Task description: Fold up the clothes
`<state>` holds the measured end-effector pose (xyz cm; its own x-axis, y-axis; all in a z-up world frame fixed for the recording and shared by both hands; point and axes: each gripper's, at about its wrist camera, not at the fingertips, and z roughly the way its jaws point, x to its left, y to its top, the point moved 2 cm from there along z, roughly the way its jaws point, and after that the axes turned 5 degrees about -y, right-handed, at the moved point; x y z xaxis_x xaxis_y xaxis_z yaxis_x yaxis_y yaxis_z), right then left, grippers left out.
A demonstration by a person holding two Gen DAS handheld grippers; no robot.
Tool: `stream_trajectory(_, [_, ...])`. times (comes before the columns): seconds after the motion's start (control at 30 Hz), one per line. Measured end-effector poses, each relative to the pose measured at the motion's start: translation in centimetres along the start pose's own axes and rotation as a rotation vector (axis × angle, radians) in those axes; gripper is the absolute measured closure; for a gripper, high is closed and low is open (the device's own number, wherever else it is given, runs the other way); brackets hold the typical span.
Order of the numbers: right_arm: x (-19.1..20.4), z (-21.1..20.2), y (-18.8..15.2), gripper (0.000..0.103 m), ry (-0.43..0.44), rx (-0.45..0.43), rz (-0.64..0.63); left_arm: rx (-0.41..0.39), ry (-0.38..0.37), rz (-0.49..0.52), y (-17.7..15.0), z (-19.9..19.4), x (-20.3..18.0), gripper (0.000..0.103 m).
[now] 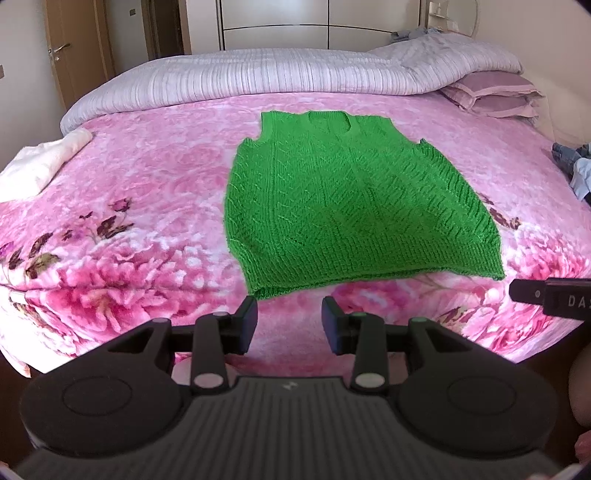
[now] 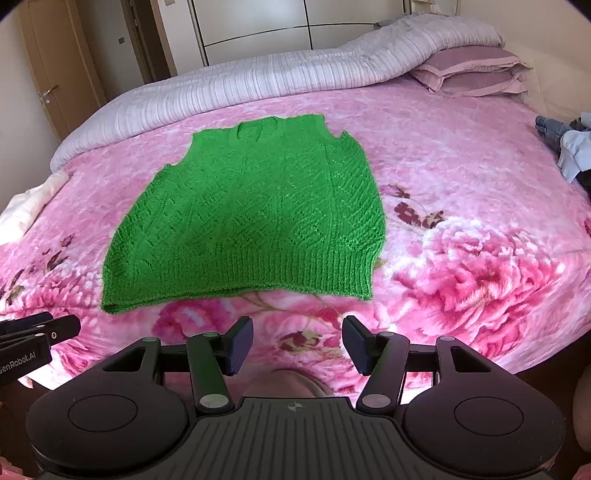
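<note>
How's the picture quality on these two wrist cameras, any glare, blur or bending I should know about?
Left wrist view: strong fisheye bending curves the bed and the wardrobe lines; the green vest is sharp, and the blanket looks washed out near the claw. Right wrist view: same bending, dark corners, bright glare on the blanket beside the claw, and the vest is clear.

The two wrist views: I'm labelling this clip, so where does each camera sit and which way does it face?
Left wrist: on the left gripper, angled down across the bed at the green vest; its open fingers show, and the right gripper's tip at the right edge.
Right wrist: on the right gripper, same downward angle, vest left of centre; open fingers show, left gripper's tip at the left edge.
Shared: vest, bed, pillows, wardrobe, door.
</note>
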<state>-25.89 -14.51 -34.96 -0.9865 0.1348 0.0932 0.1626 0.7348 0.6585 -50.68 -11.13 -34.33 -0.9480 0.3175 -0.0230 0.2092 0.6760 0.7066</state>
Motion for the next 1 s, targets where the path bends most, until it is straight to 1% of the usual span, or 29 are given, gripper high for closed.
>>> stream_trajectory(0.3, [-0.2,1.0,0.2,0.046,-0.015,0.027,-0.003,0.027,0.009,-0.002,0.1,1.2,0.6,0.068])
stream_trajectory(0.6, [0.0,2.9,1.0,0.046,-0.03,0.059,-0.01,0.059,0.002,-0.009,0.8,3.2,1.4,0.068])
stream_trajectory(0.87, [-0.5,5.7,3.4,0.046,-0.05,0.078,-0.016,0.068,-0.019,-0.01,3.1,5.8,2.2,0.068])
stream_trajectory(1.0, [-0.8,7.3,4.9,0.046,-0.053,0.085,-0.015,0.064,-0.048,-0.014,4.7,7.4,2.4,0.068])
